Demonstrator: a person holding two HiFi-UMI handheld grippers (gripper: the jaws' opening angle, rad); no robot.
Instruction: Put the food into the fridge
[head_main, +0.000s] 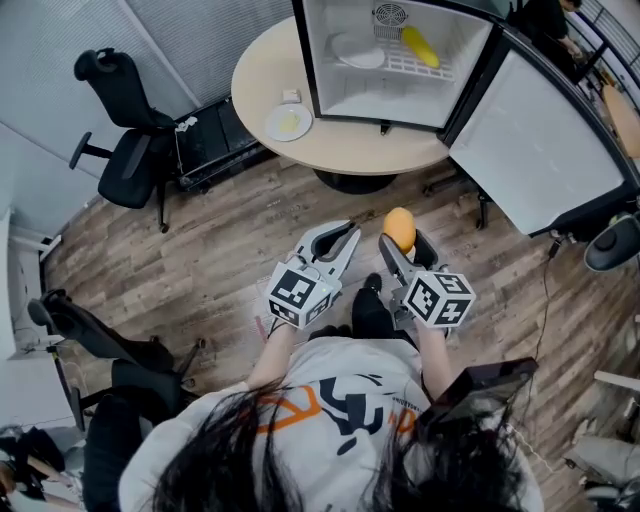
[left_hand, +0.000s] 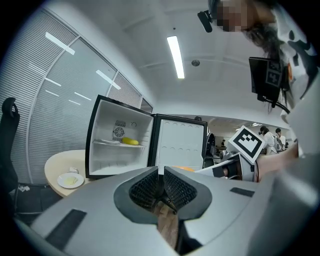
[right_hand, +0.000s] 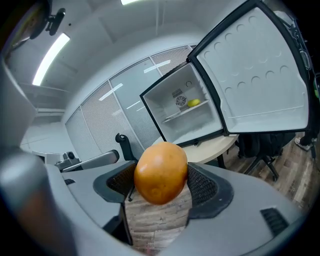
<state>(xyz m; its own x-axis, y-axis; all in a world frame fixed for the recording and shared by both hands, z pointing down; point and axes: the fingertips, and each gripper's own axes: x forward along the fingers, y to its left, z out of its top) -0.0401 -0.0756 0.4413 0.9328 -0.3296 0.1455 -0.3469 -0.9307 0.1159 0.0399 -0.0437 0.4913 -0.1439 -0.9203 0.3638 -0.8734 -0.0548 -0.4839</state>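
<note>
One orange fruit (right_hand: 160, 172) sits clamped in my right gripper (head_main: 401, 243), well short of the open mini fridge (head_main: 335, 95); left gripper (left_hand: 161, 184) is closed, empty. Risk: round skin rolls out of the grip, or I clip the fridge frame going in

A round pale desk (head_main: 262, 75) carries the open fridge (head_main: 380, 100); left of the fridge, near the desk's edge, lies a white plate (head_main: 288, 123) with something pale yellow on it; a small white item (head_main: 291, 96) sits just behind the plate; inside the fridge a wire shelf (head_main: 400, 68) bears a yellow food (head_main: 420, 46) and a white dish (head_main: 358, 52); a black chair (head_main: 125, 130) stands on the wood-plank floor (head_main: 200, 250), well left of the fridge.
</note>
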